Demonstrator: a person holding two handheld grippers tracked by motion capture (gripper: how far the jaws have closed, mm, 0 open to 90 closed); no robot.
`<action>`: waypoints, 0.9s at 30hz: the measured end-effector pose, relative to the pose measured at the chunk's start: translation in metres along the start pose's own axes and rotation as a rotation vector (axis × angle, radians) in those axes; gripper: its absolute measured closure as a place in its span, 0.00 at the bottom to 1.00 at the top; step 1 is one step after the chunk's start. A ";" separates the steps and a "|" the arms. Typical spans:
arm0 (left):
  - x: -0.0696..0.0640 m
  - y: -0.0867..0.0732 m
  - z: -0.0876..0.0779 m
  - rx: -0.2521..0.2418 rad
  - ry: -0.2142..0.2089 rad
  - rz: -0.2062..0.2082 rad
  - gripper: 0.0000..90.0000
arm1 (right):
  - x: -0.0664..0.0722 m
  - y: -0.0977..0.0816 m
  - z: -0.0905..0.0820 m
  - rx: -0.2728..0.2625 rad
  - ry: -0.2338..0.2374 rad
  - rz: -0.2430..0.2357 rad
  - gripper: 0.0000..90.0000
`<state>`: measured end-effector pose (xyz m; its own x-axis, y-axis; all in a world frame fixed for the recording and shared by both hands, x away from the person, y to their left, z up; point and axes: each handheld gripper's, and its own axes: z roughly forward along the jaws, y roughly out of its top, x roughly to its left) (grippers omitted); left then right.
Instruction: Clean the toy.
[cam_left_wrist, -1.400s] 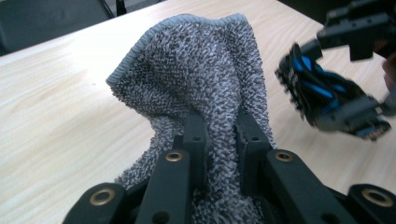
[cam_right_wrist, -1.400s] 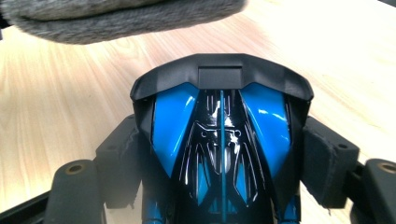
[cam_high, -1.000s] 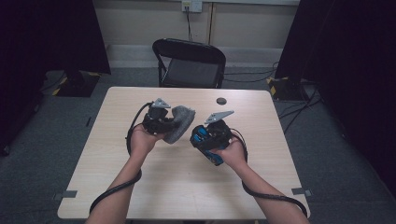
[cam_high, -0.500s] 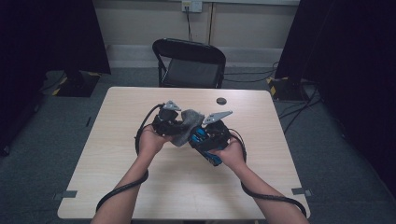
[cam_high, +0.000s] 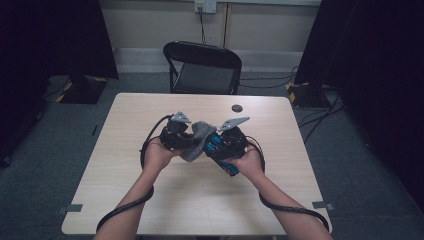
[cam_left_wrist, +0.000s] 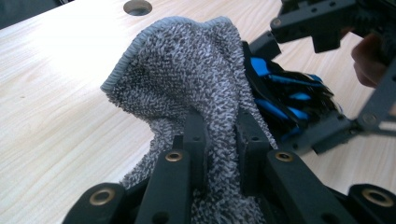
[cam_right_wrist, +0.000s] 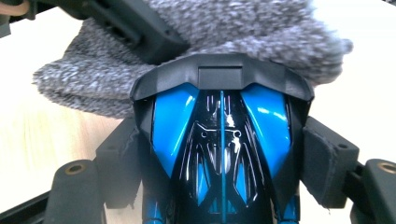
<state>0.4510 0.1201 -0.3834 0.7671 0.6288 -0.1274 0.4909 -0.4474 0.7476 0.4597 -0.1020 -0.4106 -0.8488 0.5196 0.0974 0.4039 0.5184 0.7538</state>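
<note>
My left gripper is shut on a grey terry cloth, which bunches up between its two black jaws. My right gripper is shut on a glossy blue and black toy car, with a pad pressed on each side of it. In the high view both hands hold these just above the middle of the table, the left gripper close beside the right gripper. The cloth lies against the front of the car. The car's lower part is hidden in the hand.
The light wooden table carries a small dark round disc near its far edge. A black folding chair stands behind the table. Cables trail from both grippers over the near edge. Dark curtains hang at both sides.
The left hand has carried the cloth to the right, from a gap beside the car to touching it. The right hand with the car has kept still.
</note>
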 end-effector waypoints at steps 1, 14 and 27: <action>-0.001 -0.002 -0.001 -0.004 -0.003 -0.001 0.86 | -0.001 0.000 0.000 -0.001 0.002 0.001 0.29; -0.008 -0.017 -0.009 -0.014 -0.036 -0.009 0.86 | -0.011 -0.002 -0.003 -0.004 -0.020 0.025 0.29; -0.004 -0.044 -0.013 0.010 -0.043 -0.037 0.86 | -0.018 -0.002 -0.012 -0.018 -0.025 0.045 0.29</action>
<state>0.4207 0.1455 -0.4067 0.7654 0.6172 -0.1825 0.5229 -0.4310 0.7354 0.4706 -0.1204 -0.4061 -0.8210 0.5590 0.1156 0.4352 0.4820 0.7605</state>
